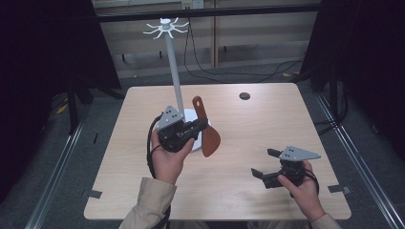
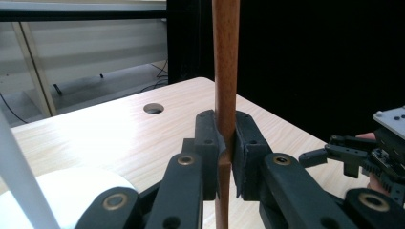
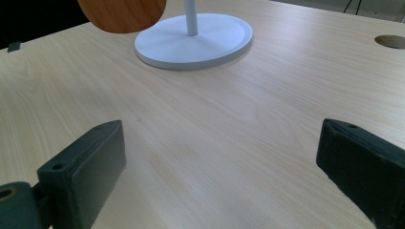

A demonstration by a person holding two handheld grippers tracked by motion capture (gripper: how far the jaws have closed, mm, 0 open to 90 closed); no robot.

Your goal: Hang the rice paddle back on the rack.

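The wooden spatula is reddish brown, with a narrow handle that ends in a rounded tip and a broad, rounded blade. In the high view it sits just left of the frame's centre, held above the worktop, handle tip up and blade hanging down, tilted a little. The left tongs are clenched on its handle, held by the person's left hand, close in front of the white stand, a thin pole on a round base with a ring of small hooks at the top near the upper middle of the frame. The left gripper view shows the grip from close: the spatula's handle runs straight up the middle of the frame, edge-on, pinched between the two black pads; it also shows the round hole in the worktop at centre left and the right tongs at the right edge. The right tongs, at the lower right of the high view, are released and wide apart, with nothing between them. The right gripper view shows what the other views do not: the blade's rounded lower edge at the upper left, hanging clear above the worktop beside the stand's round base.
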